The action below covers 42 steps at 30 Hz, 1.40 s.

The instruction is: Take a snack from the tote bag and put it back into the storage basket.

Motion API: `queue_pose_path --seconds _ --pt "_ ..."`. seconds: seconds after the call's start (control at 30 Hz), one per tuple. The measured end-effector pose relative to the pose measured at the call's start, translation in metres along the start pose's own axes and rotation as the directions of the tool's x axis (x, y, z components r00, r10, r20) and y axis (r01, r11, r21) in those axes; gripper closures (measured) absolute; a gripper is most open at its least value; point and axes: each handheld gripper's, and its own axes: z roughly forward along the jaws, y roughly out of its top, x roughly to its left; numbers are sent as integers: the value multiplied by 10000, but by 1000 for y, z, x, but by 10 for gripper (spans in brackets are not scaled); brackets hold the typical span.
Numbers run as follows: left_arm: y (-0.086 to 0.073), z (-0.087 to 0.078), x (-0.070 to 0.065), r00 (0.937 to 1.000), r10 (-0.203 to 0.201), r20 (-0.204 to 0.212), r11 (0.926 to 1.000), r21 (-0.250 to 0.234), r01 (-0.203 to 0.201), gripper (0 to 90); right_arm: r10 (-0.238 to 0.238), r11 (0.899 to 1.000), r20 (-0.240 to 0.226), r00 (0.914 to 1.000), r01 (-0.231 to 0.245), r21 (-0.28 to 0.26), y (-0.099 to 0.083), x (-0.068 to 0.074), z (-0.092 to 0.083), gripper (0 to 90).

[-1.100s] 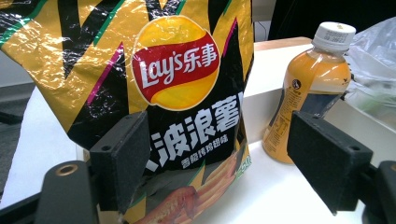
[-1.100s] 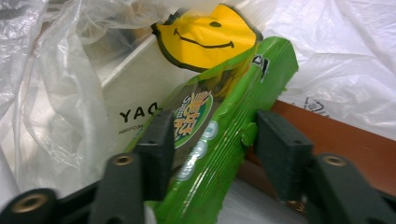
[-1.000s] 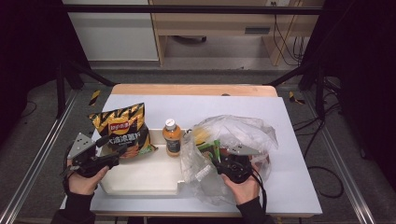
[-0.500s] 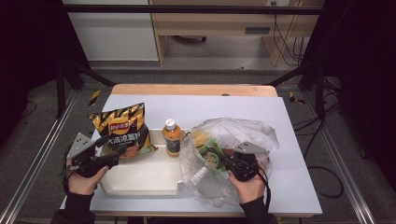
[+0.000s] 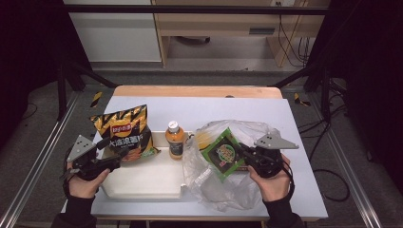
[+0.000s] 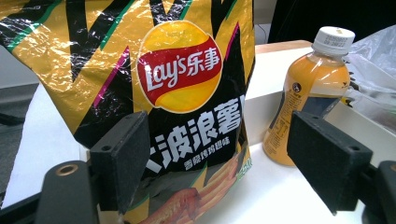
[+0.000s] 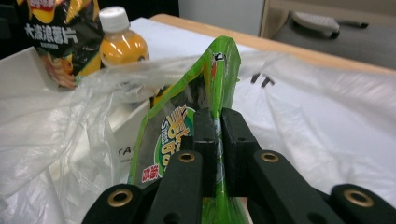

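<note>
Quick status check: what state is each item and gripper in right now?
Green packet: clamped by its edge, lifted out of the bag.
Right gripper: shut on the green packet.
Left gripper: open, chips between the jaws.
Chips: upright, sealed.
Bottle: upright, capped.
Plastic bag: crumpled, open.

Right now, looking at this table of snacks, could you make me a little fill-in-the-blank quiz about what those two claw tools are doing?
1. The right gripper is shut on a ____ snack packet.
2. That packet sits partly out of a clear plastic ____.
3. The left gripper has open jaws around a bag of ____.
4. The orange drink bottle stands upright with a ____ cap.

Missing words: green; bag; chips; white
</note>
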Motion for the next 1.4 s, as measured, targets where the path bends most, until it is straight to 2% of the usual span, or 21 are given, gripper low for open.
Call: queue_pose_path --seconds 0.33,0.47,0.6,0.8,0.93,1.17,1.3,1.4 --pt "1 -1 0 10000 -25 7 10000 -41 25 208 -729 9933 243 9970 748 -875 33 -5 -23 854" --pt "1 -1 1 10000 -36 8 10000 -44 36 208 -1081 9847 206 9939 1099 -1351 49 -5 -27 854" --pt "1 -1 1 10000 -36 8 10000 -68 36 208 -1580 9736 200 9872 1591 -1635 63 -2 -25 853" --pt "1 -2 1 10000 -35 5 10000 -70 35 208 -2116 9590 149 9772 2106 -1895 86 5 -17 852" --pt "1 -2 1 10000 -25 3 9999 -98 25 208 -2391 9510 -56 9710 2330 -2030 98 14 -9 852" --pt "1 -2 2 10000 -60 12 9999 -112 60 208 -2976 9357 -682 9523 2768 -2186 115 39 14 853" --pt "2 -4 3 10000 -69 3 9999 -144 69 209 -3227 9308 -1162 9394 2926 -2191 120 54 30 852" --pt "2 -5 5 9999 -117 -27 9997 -211 117 209 -3453 9270 -1515 9262 3114 -2090 120 68 43 852"
